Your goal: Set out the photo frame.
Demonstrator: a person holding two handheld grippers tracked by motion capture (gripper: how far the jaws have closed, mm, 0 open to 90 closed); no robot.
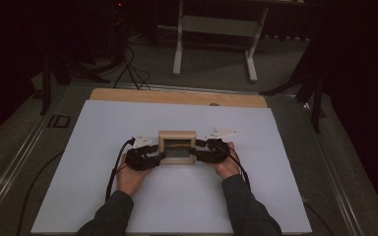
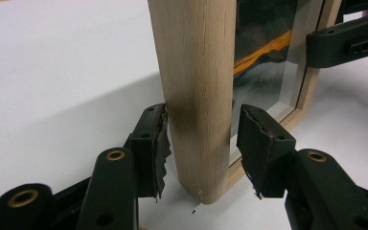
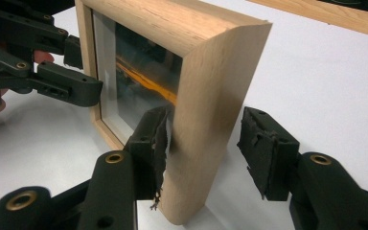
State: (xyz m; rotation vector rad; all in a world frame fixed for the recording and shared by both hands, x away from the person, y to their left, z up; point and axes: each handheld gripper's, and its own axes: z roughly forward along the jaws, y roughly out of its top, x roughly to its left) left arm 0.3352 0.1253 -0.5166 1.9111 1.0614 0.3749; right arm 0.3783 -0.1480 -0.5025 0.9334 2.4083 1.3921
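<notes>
On the white table (image 1: 103, 196), two released grippers, left gripper (image 1: 160, 156) and right gripper (image 1: 197, 148), flank one wooden frame (image 1: 177, 138).

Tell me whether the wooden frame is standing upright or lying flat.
Upright. The wooden frame stands on its bottom edge on the white sheet, glass facing the person.

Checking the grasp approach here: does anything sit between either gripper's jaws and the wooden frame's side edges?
Nothing visible does. The left gripper and the right gripper each straddle an edge of the wooden frame, jaws open.
</notes>
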